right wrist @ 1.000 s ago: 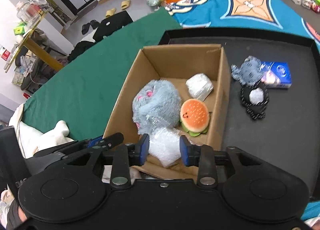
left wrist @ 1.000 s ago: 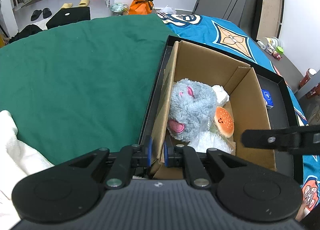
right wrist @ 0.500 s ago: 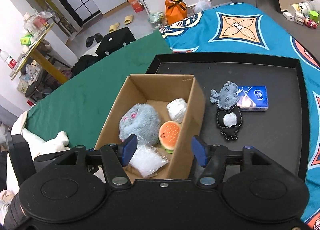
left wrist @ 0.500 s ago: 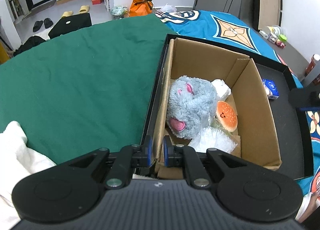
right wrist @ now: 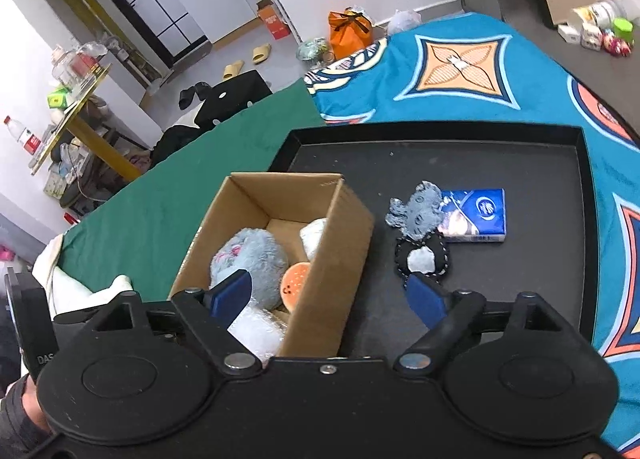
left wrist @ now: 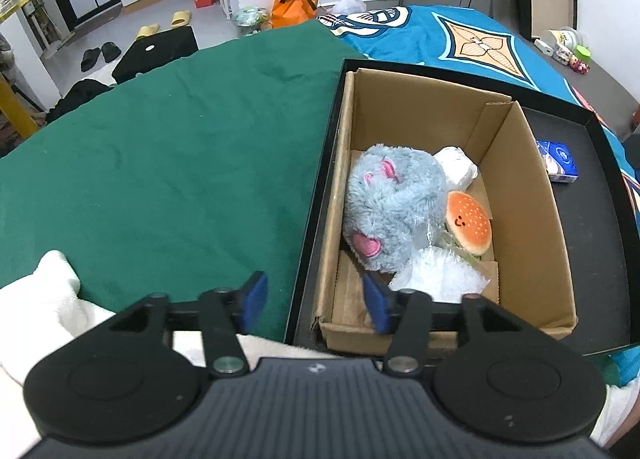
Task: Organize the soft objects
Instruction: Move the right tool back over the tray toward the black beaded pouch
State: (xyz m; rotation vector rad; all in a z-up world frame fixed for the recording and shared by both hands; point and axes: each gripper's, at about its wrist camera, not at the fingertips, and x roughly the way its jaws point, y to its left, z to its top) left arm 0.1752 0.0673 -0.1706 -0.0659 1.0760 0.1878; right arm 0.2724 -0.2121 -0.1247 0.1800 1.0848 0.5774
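Currently my left tongs (left wrist: 314, 303) and right tongs (right wrist: 328, 297) are both opening, nothing between them — soft toys sit collected in the cardboard box (right wrist: 340, 259). Two flat grey plush pieces (right wrist: 418, 215) remain outside on the black tray (right wrist: 520, 279), so I keep the right wide for them.

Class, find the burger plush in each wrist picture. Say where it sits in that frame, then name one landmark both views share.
Left wrist: the burger plush lies right of centre, inside the cardboard box, right of the grey plush.
Right wrist: the burger plush is low, left of centre, against the box's near wall.
Shared landmark: the blue tissue pack on the black tray.
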